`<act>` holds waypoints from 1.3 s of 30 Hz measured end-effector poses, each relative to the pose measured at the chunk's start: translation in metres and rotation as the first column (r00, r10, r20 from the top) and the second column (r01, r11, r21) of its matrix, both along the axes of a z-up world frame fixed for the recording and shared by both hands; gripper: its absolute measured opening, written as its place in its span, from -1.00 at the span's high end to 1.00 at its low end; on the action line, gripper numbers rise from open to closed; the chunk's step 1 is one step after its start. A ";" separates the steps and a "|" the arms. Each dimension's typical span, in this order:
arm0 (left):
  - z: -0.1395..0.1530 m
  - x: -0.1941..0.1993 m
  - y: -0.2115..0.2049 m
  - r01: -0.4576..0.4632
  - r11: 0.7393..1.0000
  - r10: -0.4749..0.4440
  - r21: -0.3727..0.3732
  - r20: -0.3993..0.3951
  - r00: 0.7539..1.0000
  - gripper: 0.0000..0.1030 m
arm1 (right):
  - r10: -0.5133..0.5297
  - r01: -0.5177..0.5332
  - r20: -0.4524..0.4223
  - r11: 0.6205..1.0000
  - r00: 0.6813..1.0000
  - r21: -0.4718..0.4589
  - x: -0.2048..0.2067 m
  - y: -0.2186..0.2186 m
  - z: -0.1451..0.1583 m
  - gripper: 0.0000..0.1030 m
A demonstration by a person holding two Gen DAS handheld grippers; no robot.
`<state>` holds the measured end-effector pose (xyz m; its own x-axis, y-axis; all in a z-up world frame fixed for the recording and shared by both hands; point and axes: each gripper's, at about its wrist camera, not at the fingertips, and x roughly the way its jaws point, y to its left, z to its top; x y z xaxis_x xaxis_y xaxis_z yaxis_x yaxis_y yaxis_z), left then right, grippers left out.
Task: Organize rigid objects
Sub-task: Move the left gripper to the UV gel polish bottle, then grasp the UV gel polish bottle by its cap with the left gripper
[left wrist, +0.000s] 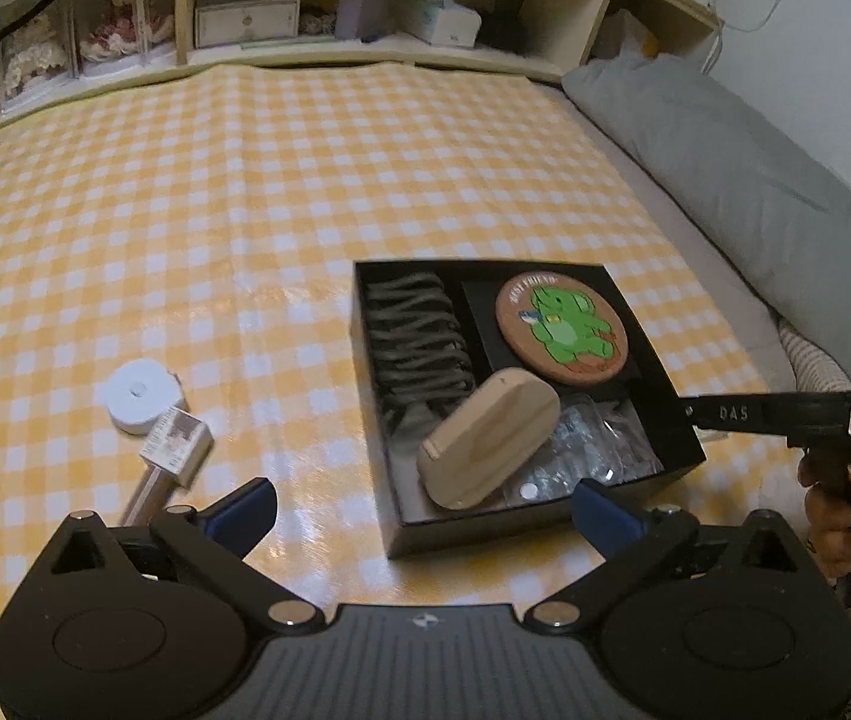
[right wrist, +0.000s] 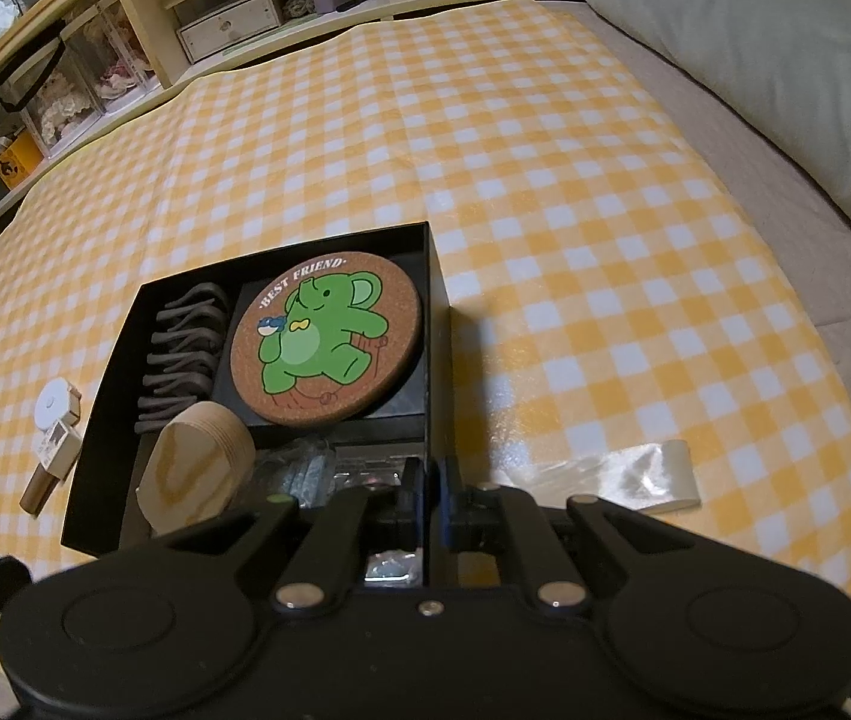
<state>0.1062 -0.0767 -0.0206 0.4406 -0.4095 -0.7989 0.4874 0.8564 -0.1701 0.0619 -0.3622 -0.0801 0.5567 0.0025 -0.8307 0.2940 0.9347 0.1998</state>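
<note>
A black box sits on the yellow checked cloth. In it lie a cork coaster with a green elephant, a grey wavy piece, a wooden oval block leaning on end, and clear bags of metal parts. My left gripper hangs wide open just above the box's near edge, holding nothing. My right gripper is shut on the box's right wall.
Left of the box lie a white round disc and a small labelled carton on a tube. A strip of clear tape lies to the right. A grey pillow and shelves border the cloth.
</note>
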 end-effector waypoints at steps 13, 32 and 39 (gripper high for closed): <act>0.017 0.056 0.078 -0.222 0.971 0.231 -0.093 0.095 0.968 -1.00 | 0.008 -0.008 0.000 0.999 1.000 -0.039 0.002 0.004 0.000 0.90; -0.073 0.097 0.076 -0.060 0.970 0.065 0.236 -0.014 0.998 -0.23 | 0.024 -0.025 -0.018 0.997 1.000 -0.069 0.004 0.008 -0.003 0.90; -0.082 0.087 0.074 -0.019 0.961 0.031 0.276 -0.042 0.999 0.52 | 0.024 -0.026 -0.018 0.997 1.000 -0.070 0.004 0.008 -0.004 0.90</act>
